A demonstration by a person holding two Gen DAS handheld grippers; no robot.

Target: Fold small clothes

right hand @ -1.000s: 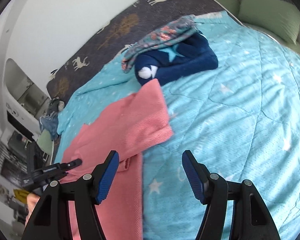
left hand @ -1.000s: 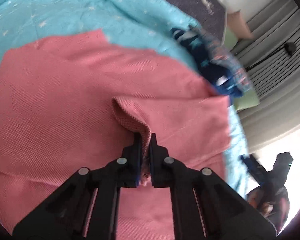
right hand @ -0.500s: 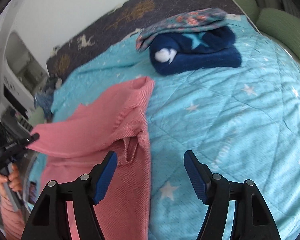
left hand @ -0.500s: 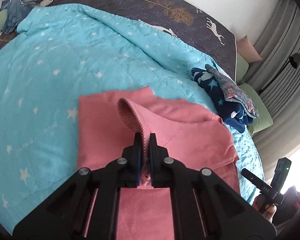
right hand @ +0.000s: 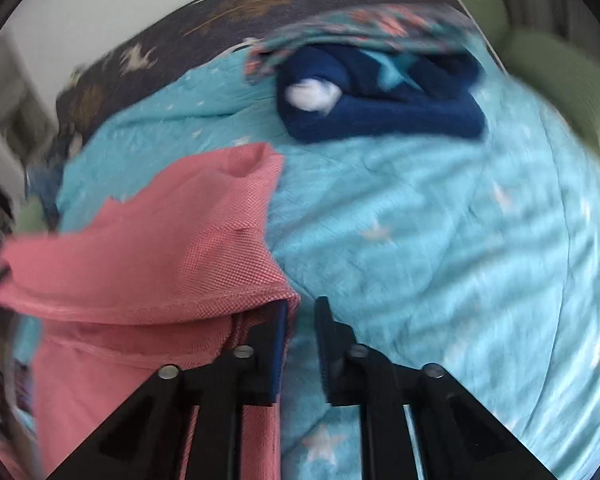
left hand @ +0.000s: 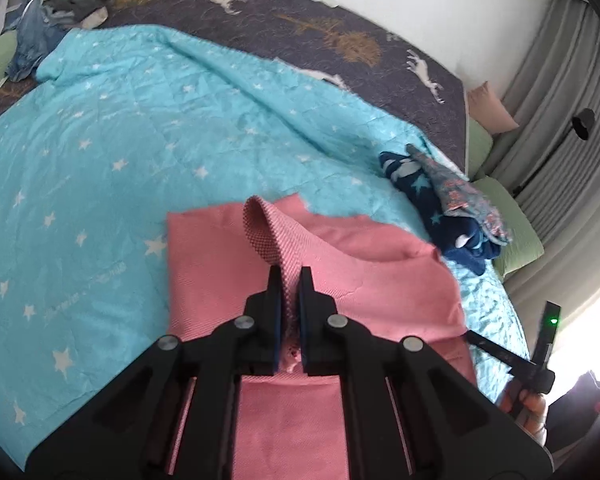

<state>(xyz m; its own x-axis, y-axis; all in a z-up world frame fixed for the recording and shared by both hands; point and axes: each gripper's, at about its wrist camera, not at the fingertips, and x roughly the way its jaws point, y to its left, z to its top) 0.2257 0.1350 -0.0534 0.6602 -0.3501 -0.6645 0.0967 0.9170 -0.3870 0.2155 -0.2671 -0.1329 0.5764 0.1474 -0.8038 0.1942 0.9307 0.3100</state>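
Observation:
A pink garment point(left hand: 360, 280) lies partly folded on the turquoise star quilt point(left hand: 120, 152). My left gripper point(left hand: 289, 280) is shut on a raised fold of the pink garment and holds it above the rest of the cloth. In the right wrist view the pink garment point(right hand: 160, 240) fills the left side, its lifted edge hanging forward. My right gripper point(right hand: 302, 312) sits at that edge's right corner with its jaws nearly closed; a narrow gap shows and no cloth is clearly between them. The view is blurred.
A stack of folded clothes, navy point(right hand: 380, 100) under a floral piece point(left hand: 460, 196), sits on the quilt beyond the garment. A dark deer-print sheet point(left hand: 340, 32) lies behind. Green cushions point(left hand: 516, 216) and curtains stand at the right. Loose clothes point(left hand: 48, 20) lie far left.
My right gripper's jaws have gone from wide open to nearly closed and moved up to the garment's lifted edge. My left gripper has carried its fold further over the garment.

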